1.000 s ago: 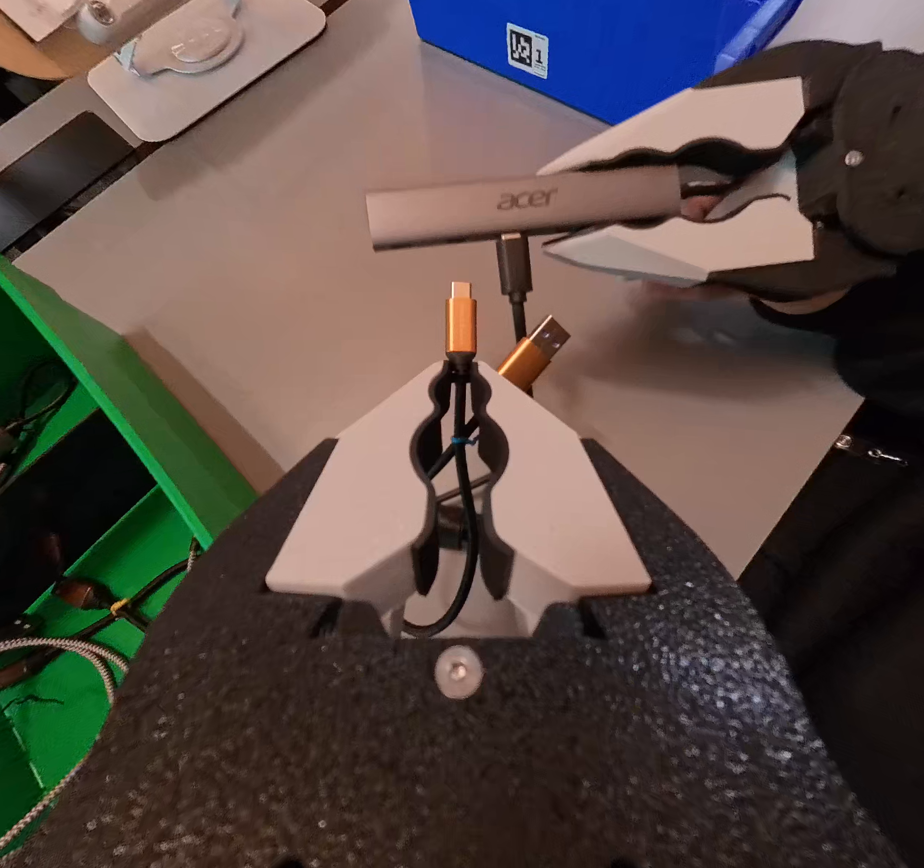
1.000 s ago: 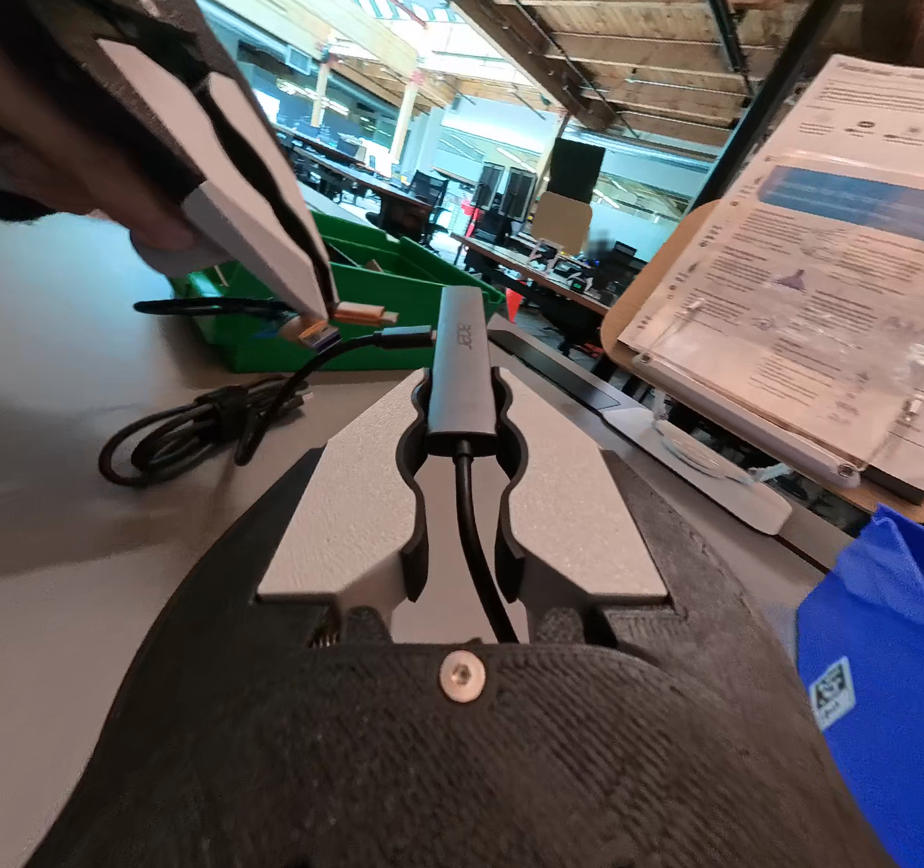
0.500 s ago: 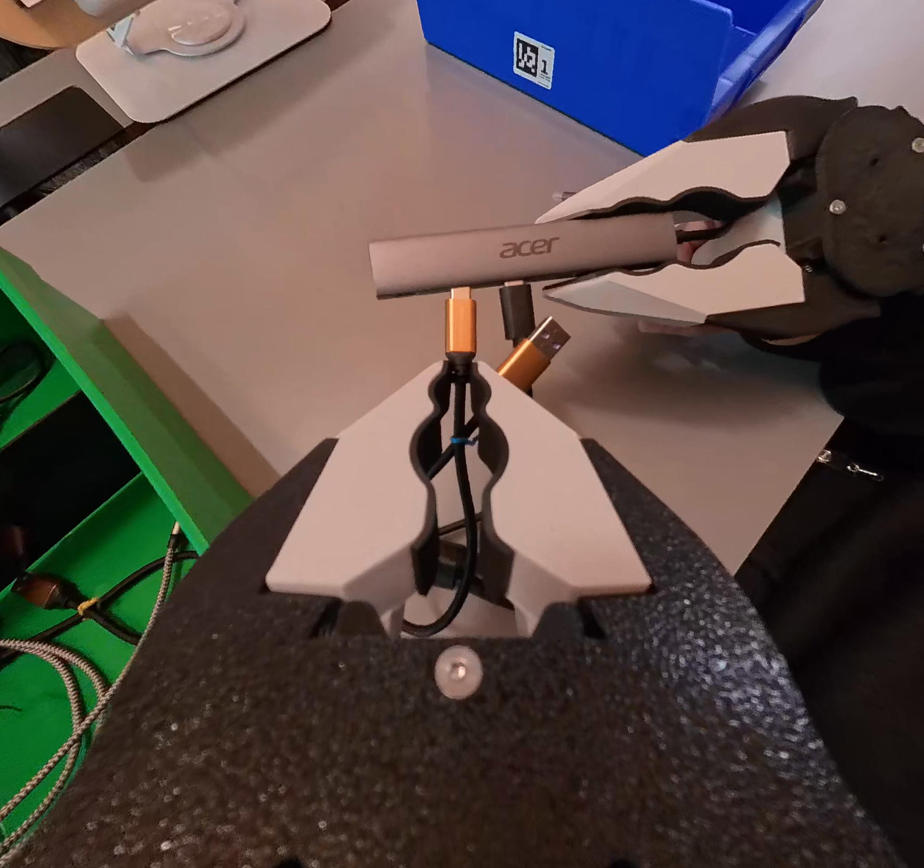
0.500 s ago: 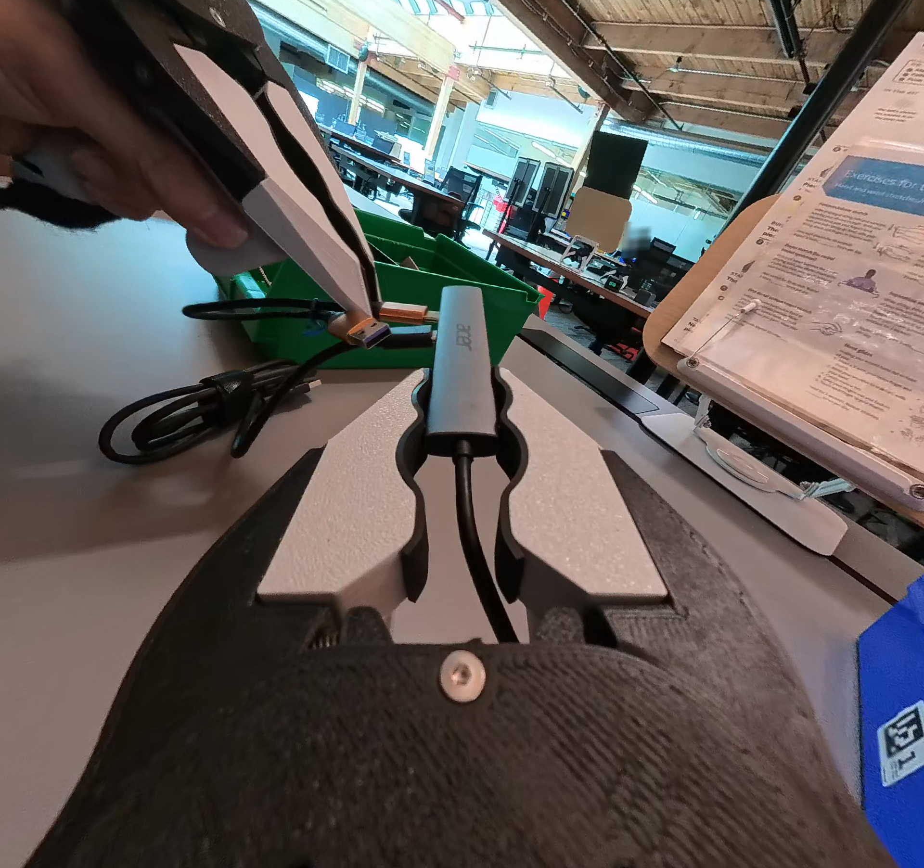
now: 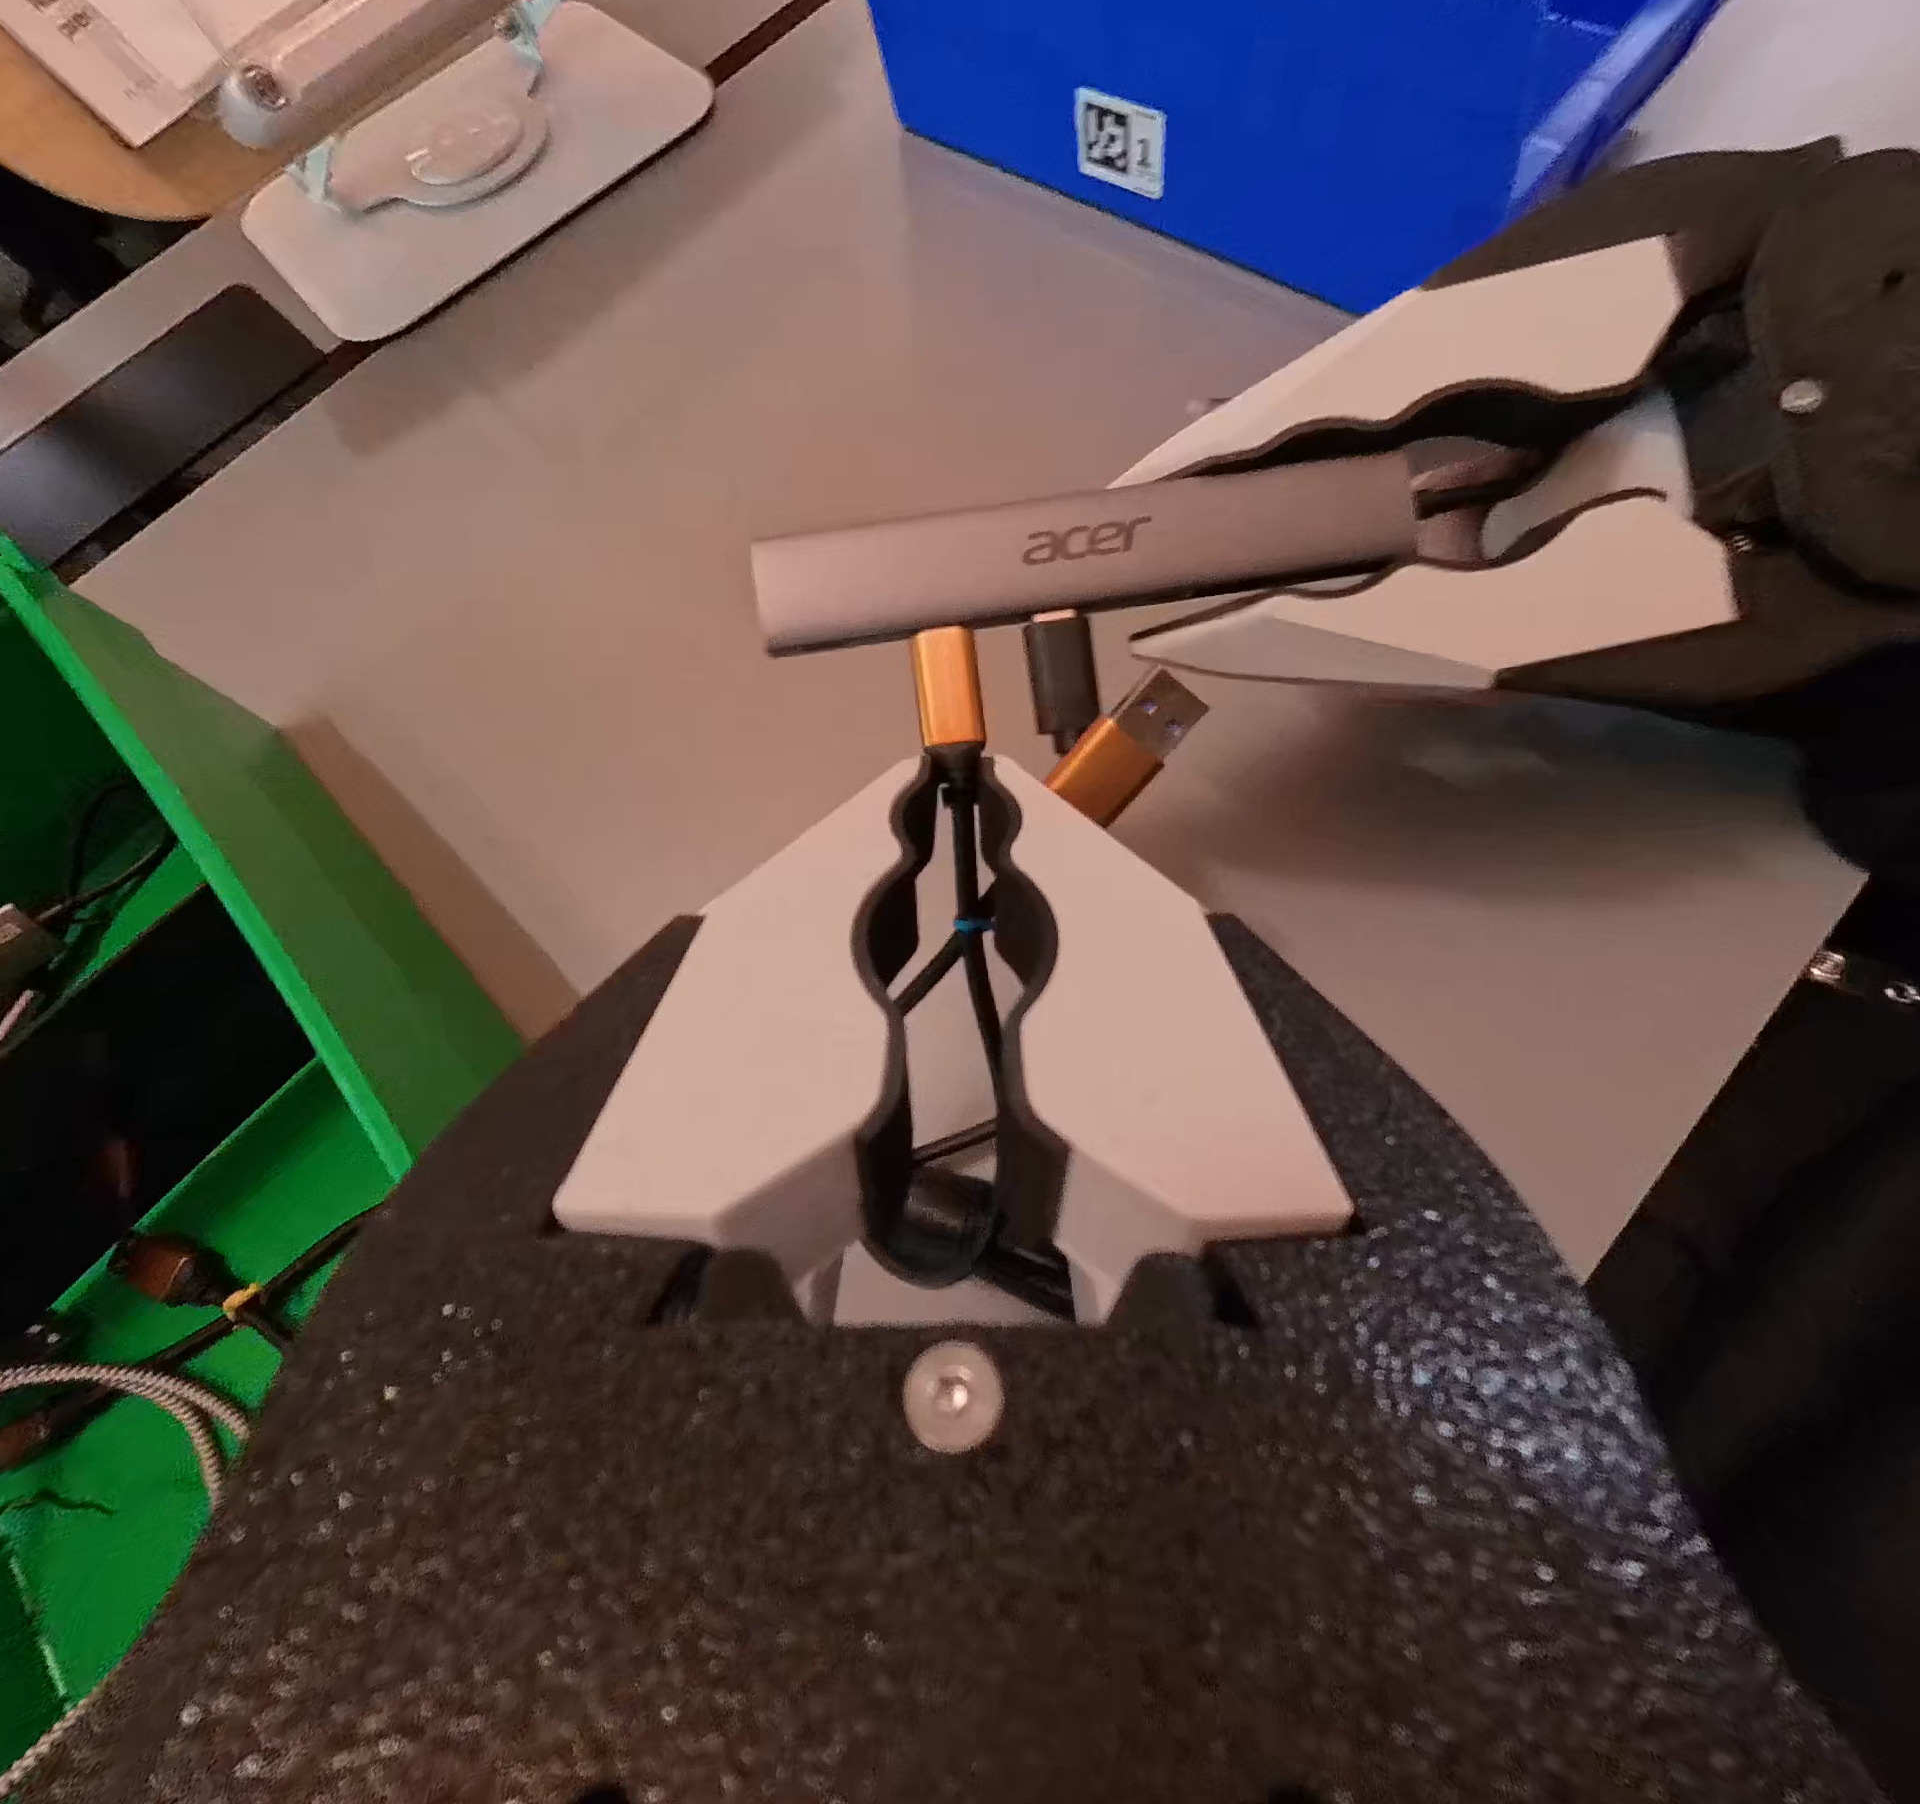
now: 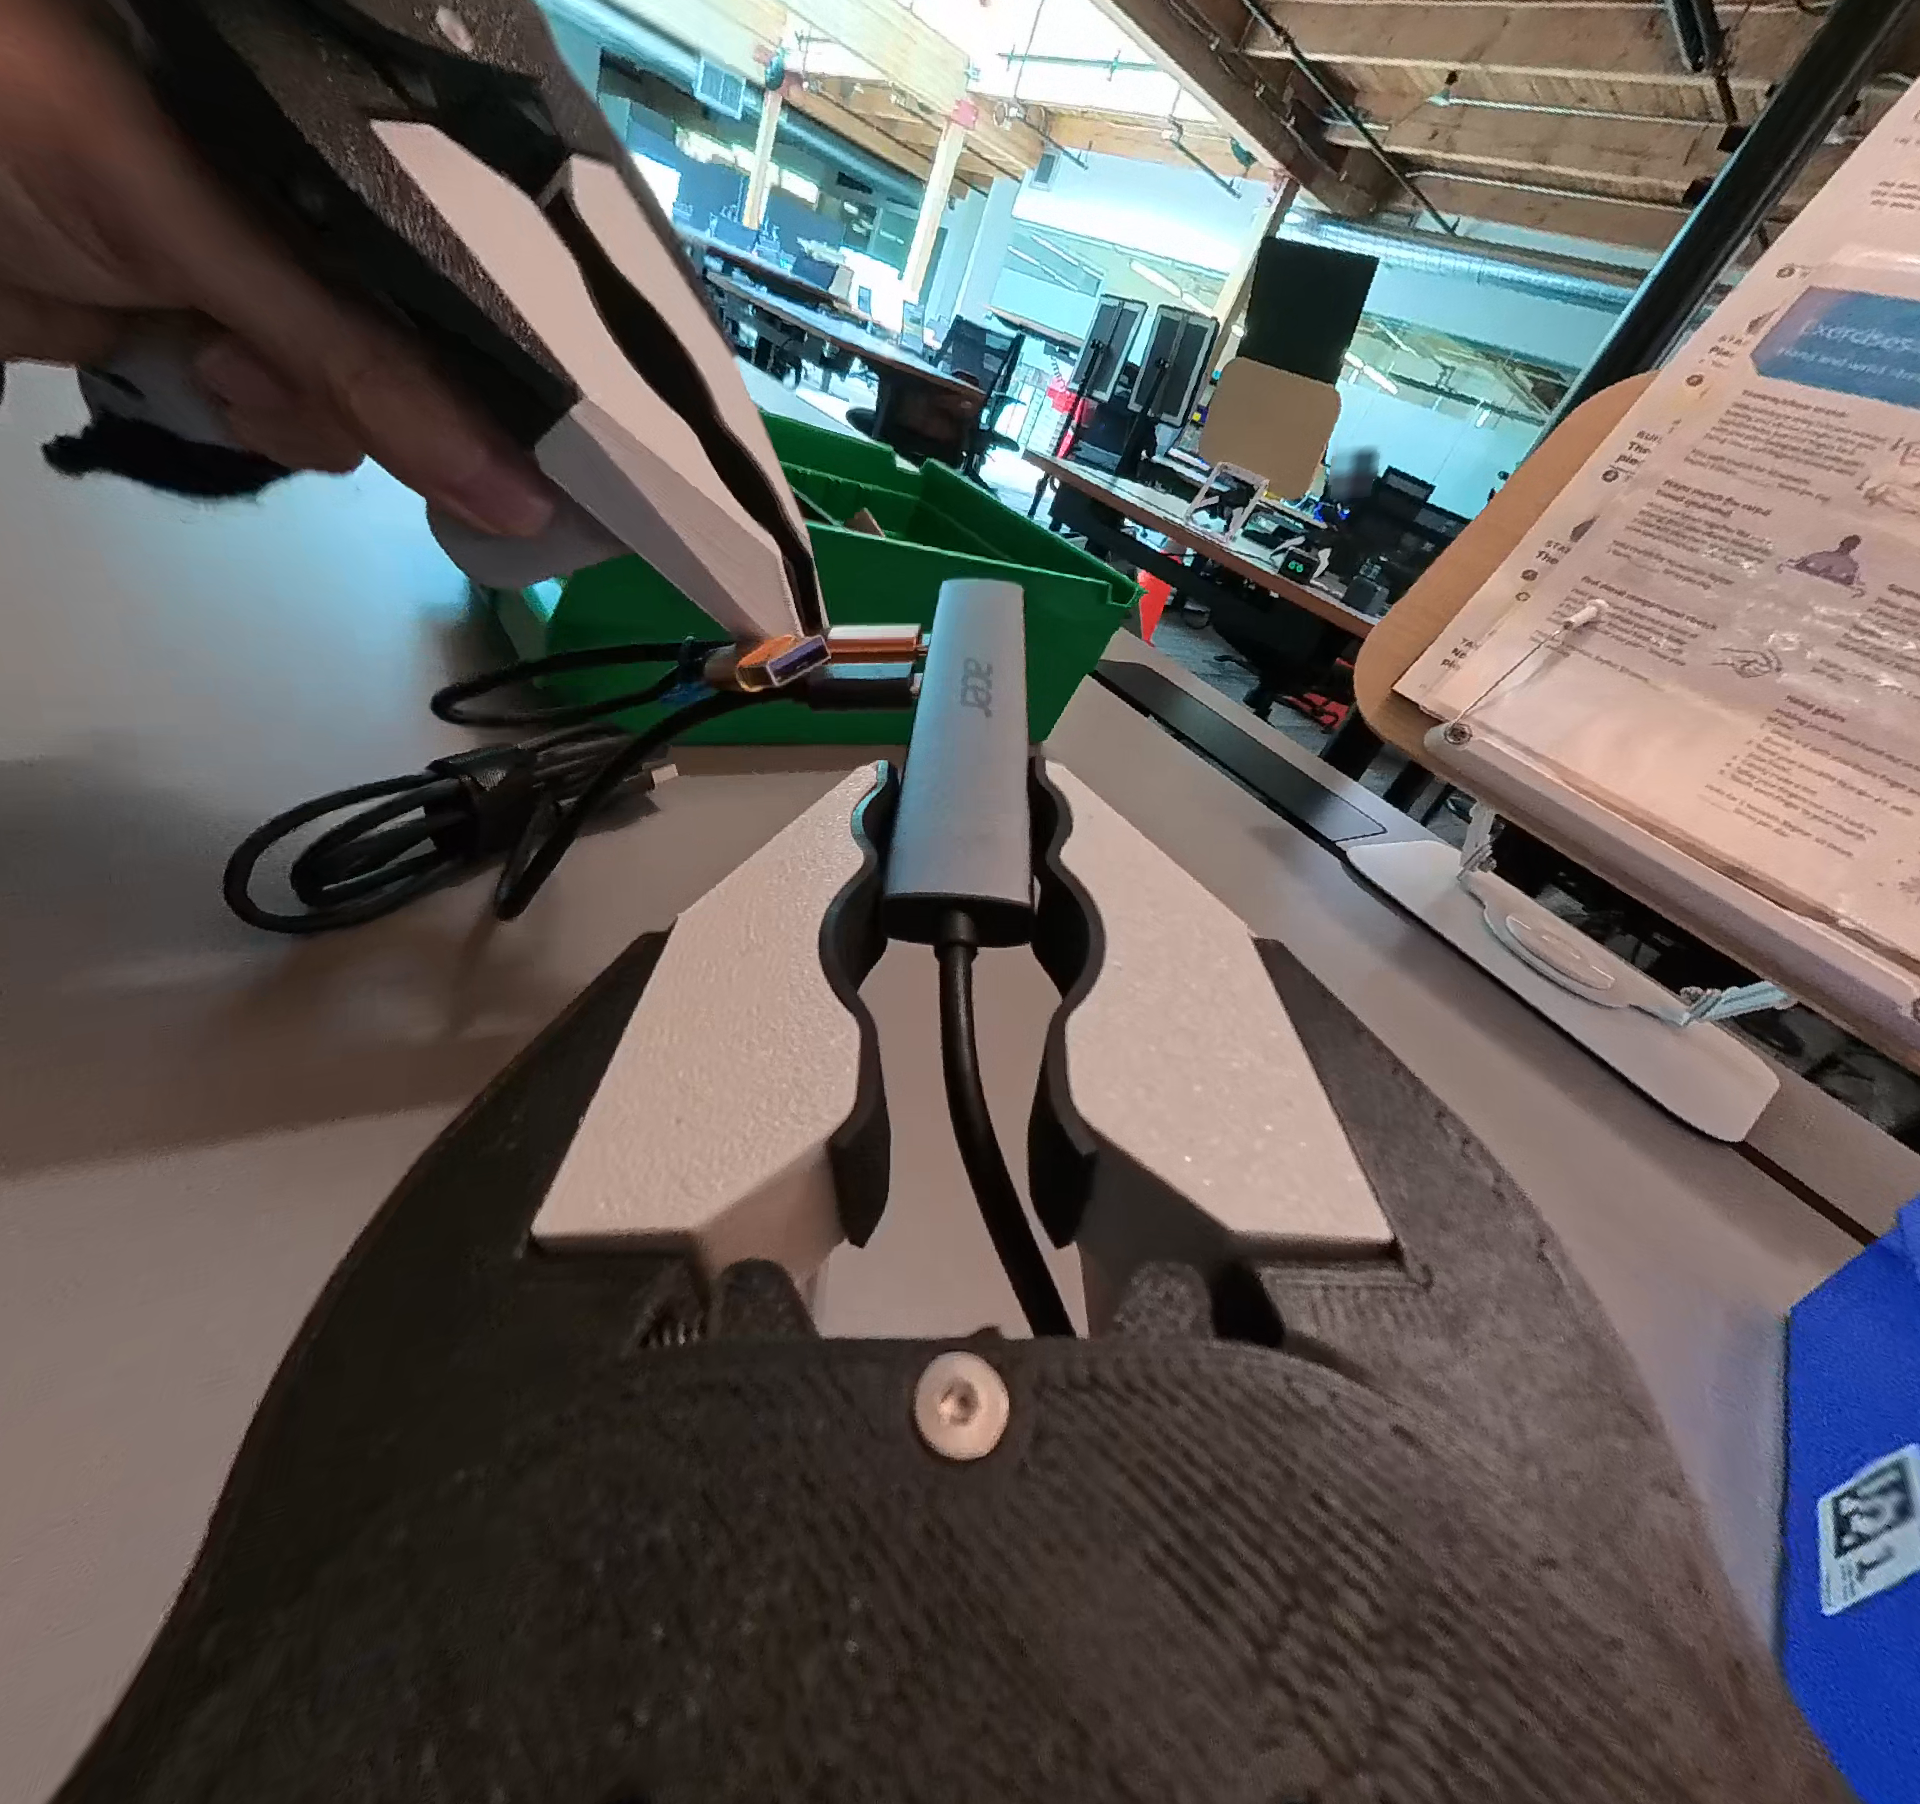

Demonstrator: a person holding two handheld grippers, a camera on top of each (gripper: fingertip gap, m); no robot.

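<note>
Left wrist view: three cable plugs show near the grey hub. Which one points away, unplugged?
The wide orange plug with the blue-tipped metal end; it slants rightward, touching nothing, while the slim orange plug and black plug meet the hub.

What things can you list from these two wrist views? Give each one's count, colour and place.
slim grey metal USB hub: 1, grey, held above the table in the right claw
orange metal-sleeved cable plug: 1, orange, meeting the hub's side
orange flat USB plug: 1, orange, loose beside the left claw tips
black plug: 1, black, in the hub
coiled black cable: 1, black, on the table
blue plastic bin: 1, blue, far side
green plastic bin: 1, green
paper stand: 1, white sheets
left claw: shut on the orange cable
right claw: shut on the hub
</note>
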